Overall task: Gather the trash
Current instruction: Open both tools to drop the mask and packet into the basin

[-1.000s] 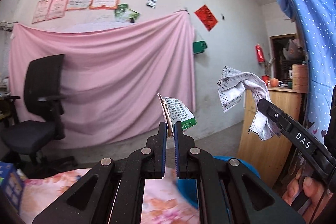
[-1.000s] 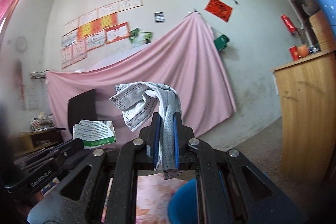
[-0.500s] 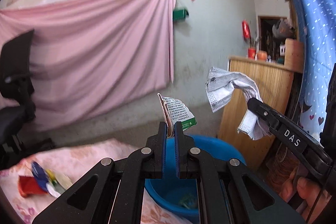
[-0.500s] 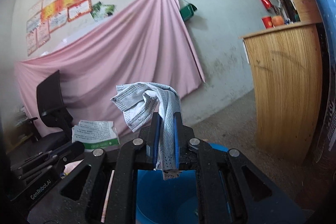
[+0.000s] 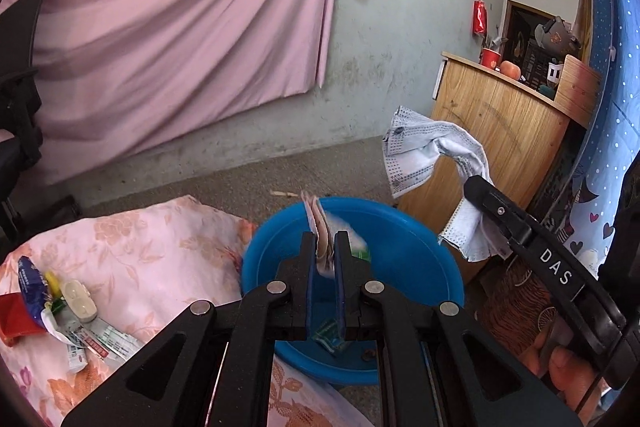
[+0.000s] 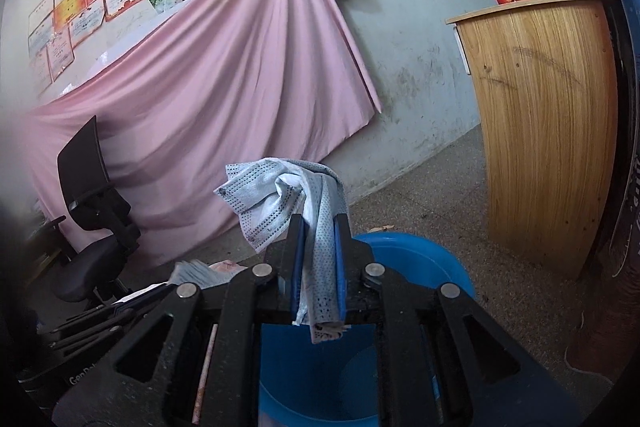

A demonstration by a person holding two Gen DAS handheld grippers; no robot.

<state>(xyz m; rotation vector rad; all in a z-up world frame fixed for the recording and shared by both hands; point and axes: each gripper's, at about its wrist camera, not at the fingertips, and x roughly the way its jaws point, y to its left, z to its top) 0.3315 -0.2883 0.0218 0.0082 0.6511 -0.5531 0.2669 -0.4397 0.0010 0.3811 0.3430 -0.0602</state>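
Observation:
My left gripper (image 5: 325,239) hangs over a blue basin (image 5: 400,215). Its jaws stand slightly parted, and a blurred white-and-green paper packet (image 5: 318,227) sits low between them, sliding down. To the right, my right gripper (image 5: 476,193) is shut on a crumpled, dotted pale-blue face mask (image 5: 420,151), held above the basin's right rim. In the right wrist view the mask (image 6: 280,195) drapes out of the right gripper (image 6: 318,227) over the basin (image 6: 432,251). The left gripper (image 6: 120,311) shows at lower left. Small scraps lie in the basin.
A pink floral cloth (image 5: 160,259) to the left of the basin carries several wrappers (image 5: 60,307). A wooden counter (image 6: 540,147) stands to the right, an office chair (image 6: 88,187) to the left, and a blue curtain (image 5: 608,107) at the far right. A hand (image 5: 560,367) holds the right gripper.
Both grippers tipped down and forward until the blue basin lay under them. The left jaws parted a little and the packet slid lower between them. The mask stays clamped.

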